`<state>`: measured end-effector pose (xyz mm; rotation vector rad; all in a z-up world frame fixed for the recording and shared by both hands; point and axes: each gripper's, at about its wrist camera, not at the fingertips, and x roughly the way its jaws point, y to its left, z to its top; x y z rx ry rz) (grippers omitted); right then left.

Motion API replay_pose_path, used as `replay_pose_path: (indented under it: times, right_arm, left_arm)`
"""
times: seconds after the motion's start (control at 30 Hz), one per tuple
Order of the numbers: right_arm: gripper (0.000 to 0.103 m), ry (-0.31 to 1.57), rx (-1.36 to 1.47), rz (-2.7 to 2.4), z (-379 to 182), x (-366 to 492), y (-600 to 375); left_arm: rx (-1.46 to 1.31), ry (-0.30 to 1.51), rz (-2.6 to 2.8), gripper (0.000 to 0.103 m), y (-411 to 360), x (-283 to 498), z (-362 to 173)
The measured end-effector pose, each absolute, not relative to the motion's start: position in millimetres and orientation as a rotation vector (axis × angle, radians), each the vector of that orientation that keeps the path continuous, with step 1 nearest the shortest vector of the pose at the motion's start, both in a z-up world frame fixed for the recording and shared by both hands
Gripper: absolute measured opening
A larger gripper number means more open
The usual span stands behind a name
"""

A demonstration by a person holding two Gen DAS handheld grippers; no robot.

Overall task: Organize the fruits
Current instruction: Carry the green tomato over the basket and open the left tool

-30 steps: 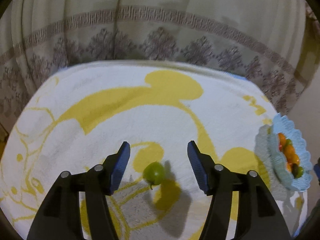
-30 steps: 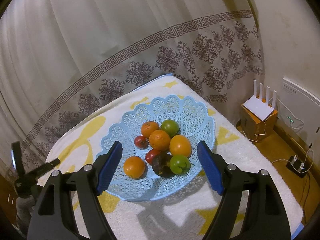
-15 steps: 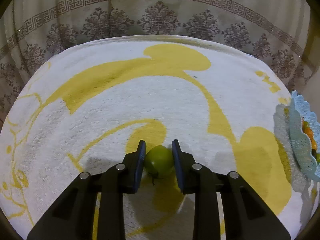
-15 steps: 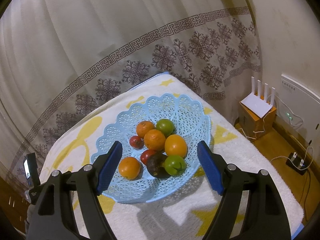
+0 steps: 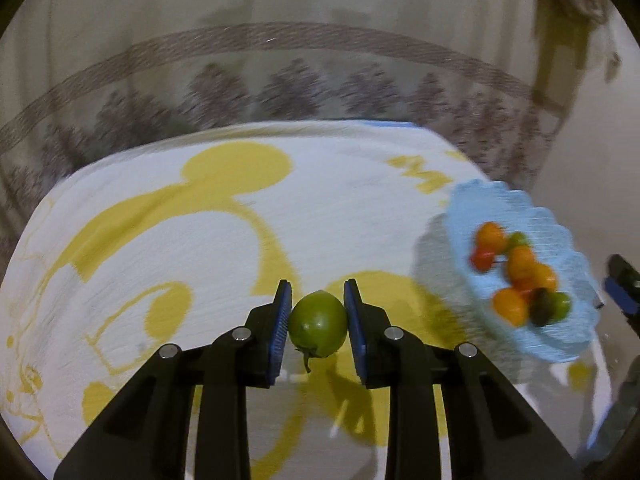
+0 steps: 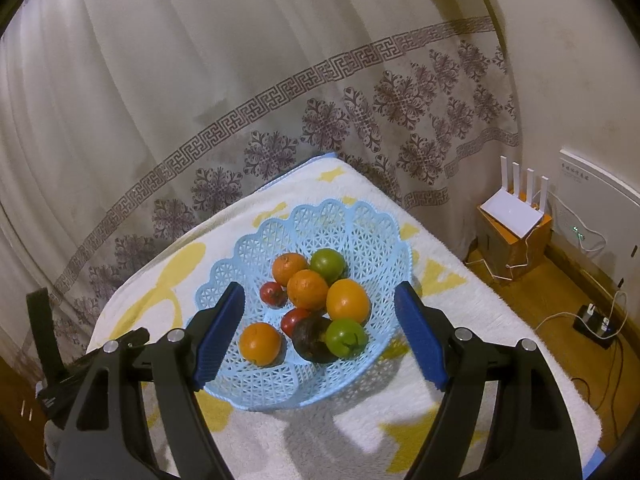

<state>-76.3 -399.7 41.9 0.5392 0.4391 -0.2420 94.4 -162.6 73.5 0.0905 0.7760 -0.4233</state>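
Note:
A green tomato-like fruit [image 5: 318, 324] with a short stem is pinched between the blue pads of my left gripper [image 5: 318, 318], which is shut on it a little above the white and yellow towel [image 5: 200, 240]. The light blue lattice basket [image 5: 500, 208] lies to the right in the blurred left wrist view. It holds several oranges, two small red fruits, two green ones and a dark one. My right gripper [image 6: 320, 336] hangs open over the near side of the basket [image 6: 340, 216], with nothing between its fingers. One of its fingertips [image 5: 620, 292] shows at the right edge of the left wrist view.
A patterned curtain [image 6: 280, 128] hangs close behind the towel-covered table. On the floor to the right stand a white router [image 6: 512, 212] on an orange box, cables and a power strip [image 6: 596, 322]. The table's right edge drops off just beyond the basket.
The left jaws closed on the green fruit, then the gripper carried it up off the towel and swung right, bringing the basket further into view. The right gripper stayed almost still.

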Motion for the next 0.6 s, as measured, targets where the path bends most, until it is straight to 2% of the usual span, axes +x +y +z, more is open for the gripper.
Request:
replay_pose_path:
  times: [0.6]
  right_arm:
    - [0.079, 0.425, 0.577, -0.272, 46, -85, -415]
  left_arm:
    - [0.137, 0.752, -0.653, 0.027, -259, 53, 90]
